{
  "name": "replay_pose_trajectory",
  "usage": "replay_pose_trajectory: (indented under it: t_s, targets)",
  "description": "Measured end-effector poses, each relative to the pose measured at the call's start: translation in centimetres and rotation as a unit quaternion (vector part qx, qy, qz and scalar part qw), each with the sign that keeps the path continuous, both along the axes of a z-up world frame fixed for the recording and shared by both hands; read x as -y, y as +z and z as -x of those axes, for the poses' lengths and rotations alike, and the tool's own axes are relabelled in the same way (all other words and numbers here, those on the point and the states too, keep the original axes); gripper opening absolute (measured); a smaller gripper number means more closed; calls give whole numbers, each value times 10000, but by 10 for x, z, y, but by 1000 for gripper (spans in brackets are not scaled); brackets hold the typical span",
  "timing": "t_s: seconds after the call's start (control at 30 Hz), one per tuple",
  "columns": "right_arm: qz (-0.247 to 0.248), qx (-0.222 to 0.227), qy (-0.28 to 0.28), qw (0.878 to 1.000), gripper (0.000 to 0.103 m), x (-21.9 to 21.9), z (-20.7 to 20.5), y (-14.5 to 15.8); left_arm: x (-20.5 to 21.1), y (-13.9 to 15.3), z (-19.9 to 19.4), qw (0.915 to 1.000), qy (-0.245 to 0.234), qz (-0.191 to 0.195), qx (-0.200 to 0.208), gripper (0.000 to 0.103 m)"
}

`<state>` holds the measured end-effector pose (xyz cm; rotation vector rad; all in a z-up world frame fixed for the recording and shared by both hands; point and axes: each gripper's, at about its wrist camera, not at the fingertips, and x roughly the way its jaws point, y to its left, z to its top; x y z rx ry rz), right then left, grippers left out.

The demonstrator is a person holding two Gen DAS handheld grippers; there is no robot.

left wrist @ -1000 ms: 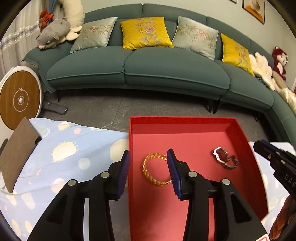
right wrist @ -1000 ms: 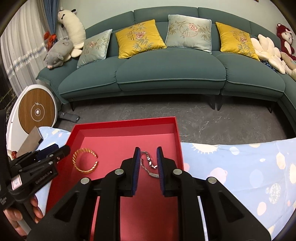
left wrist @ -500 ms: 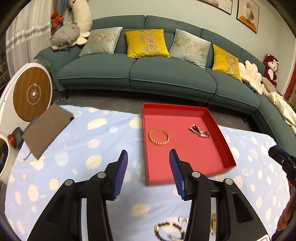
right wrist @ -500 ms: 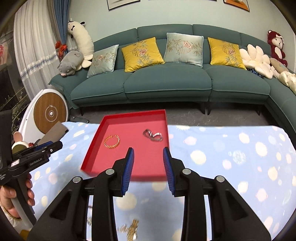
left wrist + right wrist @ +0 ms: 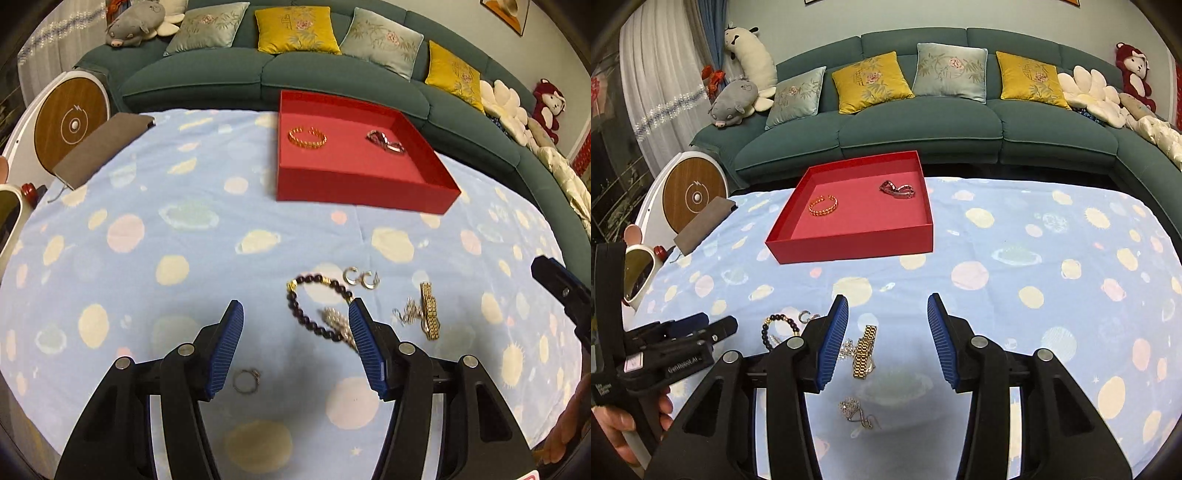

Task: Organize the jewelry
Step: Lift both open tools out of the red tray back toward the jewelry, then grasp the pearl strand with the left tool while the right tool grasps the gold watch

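A red tray (image 5: 364, 192) (image 5: 849, 245) on the blue spotted cloth holds a gold bangle (image 5: 307, 137) (image 5: 823, 206) and a silver-red bracelet (image 5: 385, 141) (image 5: 897, 189). Nearer me lie a dark bead bracelet (image 5: 314, 306) (image 5: 775, 325), two hoop earrings (image 5: 362, 277), a gold watch band (image 5: 429, 312) (image 5: 864, 350), a small ring (image 5: 246, 380) and a silver earring (image 5: 855, 410). My left gripper (image 5: 293, 314) hangs over the bead bracelet, jaws opening, nothing pinched. My right gripper (image 5: 888, 306) hovers over the watch band, jaws opening, empty.
A brown notebook (image 5: 101, 147) lies at the cloth's far left edge. A round wooden-faced device (image 5: 72, 122) stands beside it. A teal sofa (image 5: 923, 122) with cushions and plush toys runs behind the table. A hand (image 5: 620, 424) holds the left tool.
Both grippers pulled back from the red tray toward the near side of the cloth, leaving the bangle and bracelet inside. Both sets of jaws widened. The loose jewelry came into view.
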<state>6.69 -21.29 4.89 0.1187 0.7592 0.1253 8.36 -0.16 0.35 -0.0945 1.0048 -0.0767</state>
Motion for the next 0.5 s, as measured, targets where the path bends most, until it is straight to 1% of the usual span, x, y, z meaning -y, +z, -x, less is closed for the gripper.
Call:
replay_pose_trajectory:
  t_s: [0.17, 0.23, 0.3, 0.47, 0.5]
  targets:
    - [266, -176, 120, 9994, 43, -5, 6, -20, 19, -36, 3, 9995, 7, 11, -328, 58]
    - [312, -268, 127, 9991, 43, -6, 4, -29, 27, -41, 1, 9994, -17, -77, -336, 58]
    - [346, -340, 143, 9987, 43, -7, 3, -35, 33, -43, -2, 9994, -64, -24, -330, 58]
    - [391, -375, 217, 9983, 43, -13, 0, -40, 46, -54, -11, 9991, -112, -118, -387, 58]
    - [383, -378, 232, 9983, 43, -14, 0, -40, 47, -55, -10, 9992, -124, -187, -335, 58]
